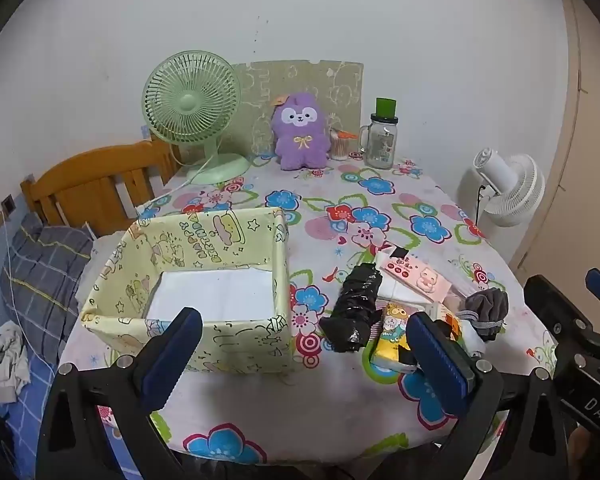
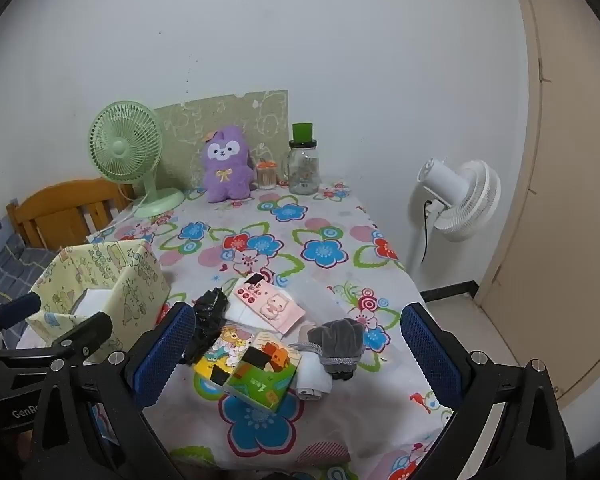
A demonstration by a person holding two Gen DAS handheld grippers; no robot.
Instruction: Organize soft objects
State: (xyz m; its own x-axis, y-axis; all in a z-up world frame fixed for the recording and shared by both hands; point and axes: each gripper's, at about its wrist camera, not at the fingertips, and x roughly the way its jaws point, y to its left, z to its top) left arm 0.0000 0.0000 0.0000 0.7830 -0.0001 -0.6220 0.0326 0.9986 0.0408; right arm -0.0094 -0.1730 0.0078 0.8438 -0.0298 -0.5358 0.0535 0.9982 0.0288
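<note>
Little writing is legible: the right gripper body reads "DAS" as seen from the left wrist view, the left gripper body reads "GenR", cut off, as seen from the right wrist view, and the yellow fabric box (image 1: 204, 280) carries cartoon lettering too distorted to read.

The left gripper (image 1: 304, 344) has its jaws wide apart and empty, held over the near edge of the counter (image 1: 340, 408); the box stands just beyond its left finger. The right gripper (image 2: 296, 344) likewise has its jaws wide apart with nothing between them.

The soft things lie in a cluster right of the box. A black crumpled bag (image 2: 208, 320) runs near to far. Two tissue packs (image 2: 248, 364) lie side by side. Past them lies a pink pack (image 2: 268, 300), its long axis slanting near-right. A grey sock bundle (image 2: 336, 344) rests on a white roll (image 2: 314, 376).
</note>
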